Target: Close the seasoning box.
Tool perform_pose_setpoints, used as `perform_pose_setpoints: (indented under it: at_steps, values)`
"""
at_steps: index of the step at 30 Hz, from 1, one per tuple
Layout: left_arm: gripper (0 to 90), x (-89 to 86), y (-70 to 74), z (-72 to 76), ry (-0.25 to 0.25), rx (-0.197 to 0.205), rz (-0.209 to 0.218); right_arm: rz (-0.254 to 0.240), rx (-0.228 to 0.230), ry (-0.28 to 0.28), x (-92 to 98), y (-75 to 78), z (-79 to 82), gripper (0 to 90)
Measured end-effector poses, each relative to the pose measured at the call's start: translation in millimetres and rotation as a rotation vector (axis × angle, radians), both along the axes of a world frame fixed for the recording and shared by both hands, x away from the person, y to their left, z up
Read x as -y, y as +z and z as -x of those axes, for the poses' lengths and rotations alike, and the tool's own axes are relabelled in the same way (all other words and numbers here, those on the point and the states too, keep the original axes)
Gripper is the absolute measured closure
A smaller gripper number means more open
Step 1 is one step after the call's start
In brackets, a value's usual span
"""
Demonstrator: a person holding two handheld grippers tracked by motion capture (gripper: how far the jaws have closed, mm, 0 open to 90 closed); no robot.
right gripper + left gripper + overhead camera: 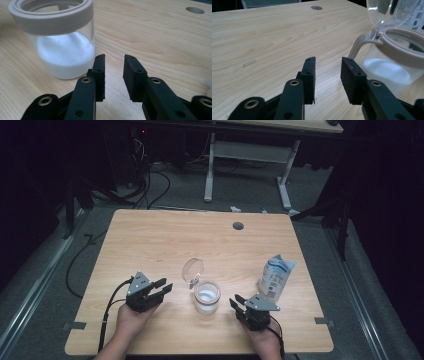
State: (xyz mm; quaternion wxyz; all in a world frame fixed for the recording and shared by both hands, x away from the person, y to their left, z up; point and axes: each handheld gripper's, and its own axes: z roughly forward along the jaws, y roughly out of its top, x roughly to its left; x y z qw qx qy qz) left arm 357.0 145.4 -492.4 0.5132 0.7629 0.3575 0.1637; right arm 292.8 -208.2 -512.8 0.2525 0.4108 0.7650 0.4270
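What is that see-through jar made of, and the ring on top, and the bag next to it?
The jar looks like clear glass or hard plastic: you see the white powder straight through its shiny wall. Its ring seems matte beige rubber or soft plastic, dull with no glare. The bag looks like thin plastic film, crinkled and printed. The table looks like wood-grain laminate.

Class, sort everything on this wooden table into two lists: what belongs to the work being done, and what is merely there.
Belongs to the work:
- clear glass jar holding white powder, beige rim, hinged lid open
- white and blue printed pouch standing beside it
- left tool, jaws empty
- right tool, jaws empty

Merely there:
- round grey cable hole in the tabletop
- white desk frame behind
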Motion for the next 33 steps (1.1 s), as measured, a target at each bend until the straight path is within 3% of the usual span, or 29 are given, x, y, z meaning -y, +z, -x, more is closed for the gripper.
perform_pose_setpoints:
  at_steps: [11,15,27,33]
  values:
    - [85.5,19.9,14.8,-9.4,-0.015,0.01,0.01,0.017,-0.006,0.034,-10.9,-1.8,0.8,77.7]
    - [89.6,26.3,18.7,-16.3,-0.021,-0.002,0.029,0.023,-0.006,0.053,-13.2,-2.4,1.1,86.9]
    - [89.8,43.7,33.7,-20.5,-0.059,0.013,0.092,0.03,-0.007,0.077,-17.7,-2.9,1.5,89.9]
    - [89.8,49.4,35.9,-18.0,-0.072,0.021,0.083,0.034,-0.013,0.084,-19.0,-3.7,1.0,90.0]
